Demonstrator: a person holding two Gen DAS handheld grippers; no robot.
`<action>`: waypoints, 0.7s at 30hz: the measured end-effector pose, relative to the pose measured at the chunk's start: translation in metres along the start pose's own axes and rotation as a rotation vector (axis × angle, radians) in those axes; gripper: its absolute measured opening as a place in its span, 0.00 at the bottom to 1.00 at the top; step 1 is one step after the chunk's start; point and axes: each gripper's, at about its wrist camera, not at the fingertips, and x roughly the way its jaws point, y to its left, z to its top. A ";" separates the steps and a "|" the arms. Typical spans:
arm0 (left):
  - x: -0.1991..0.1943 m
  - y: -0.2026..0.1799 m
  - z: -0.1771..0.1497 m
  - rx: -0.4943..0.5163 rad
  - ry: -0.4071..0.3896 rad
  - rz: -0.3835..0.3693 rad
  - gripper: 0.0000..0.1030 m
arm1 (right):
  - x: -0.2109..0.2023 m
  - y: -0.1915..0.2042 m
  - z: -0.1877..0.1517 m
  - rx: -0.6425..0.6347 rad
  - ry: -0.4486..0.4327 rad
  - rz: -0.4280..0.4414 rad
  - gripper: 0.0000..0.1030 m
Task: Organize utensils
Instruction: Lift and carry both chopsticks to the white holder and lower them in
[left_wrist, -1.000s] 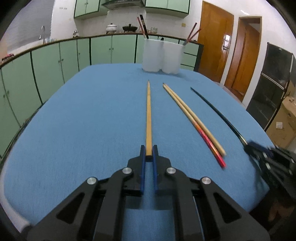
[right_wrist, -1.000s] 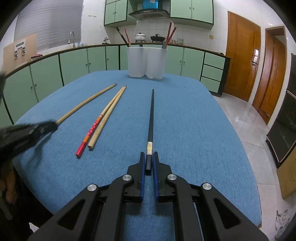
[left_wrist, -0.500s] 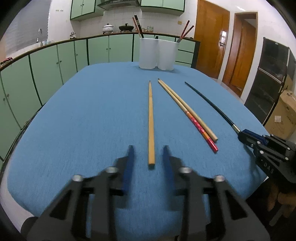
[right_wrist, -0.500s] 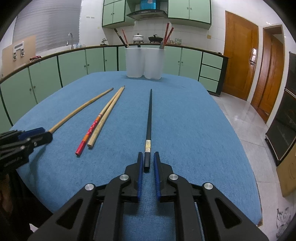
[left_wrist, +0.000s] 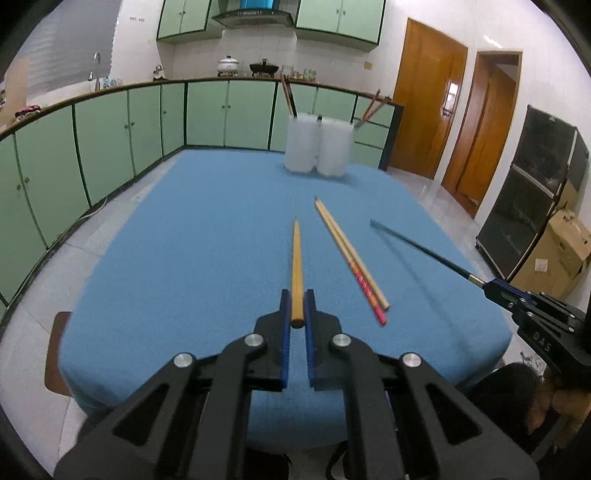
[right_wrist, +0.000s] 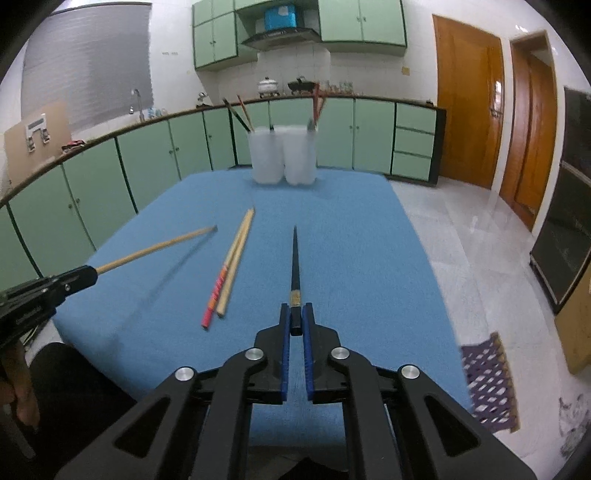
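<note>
A plain wooden chopstick is pinched at its near end by my left gripper, whose jaws are closing on it. It hangs above the blue tablecloth, tip forward. A black chopstick sits the same way in my right gripper, its jaws also closing on it, and it is lifted too. Each gripper shows in the other view: the right gripper and the left gripper. A red chopstick and a wooden chopstick lie side by side on the cloth between them. Two white holders stand at the far edge with chopsticks in them.
Green cabinets run round the left and back. Wooden doors and a dark appliance are on the right, with a cardboard box by the table. A woven mat lies on the floor. A hand holds the left gripper.
Both grippers have risen, lifting their chopsticks off the cloth. The left gripper stood open half a second ago and is now shut on the wooden chopstick.
</note>
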 end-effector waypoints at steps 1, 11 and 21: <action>-0.005 0.000 0.005 0.003 -0.006 -0.002 0.06 | -0.007 0.001 0.006 -0.010 -0.008 0.002 0.06; -0.049 -0.011 0.059 0.075 -0.054 -0.016 0.06 | -0.046 0.013 0.078 -0.111 -0.027 0.043 0.06; -0.041 -0.014 0.091 0.134 -0.021 -0.048 0.06 | -0.015 0.011 0.124 -0.131 0.050 0.085 0.06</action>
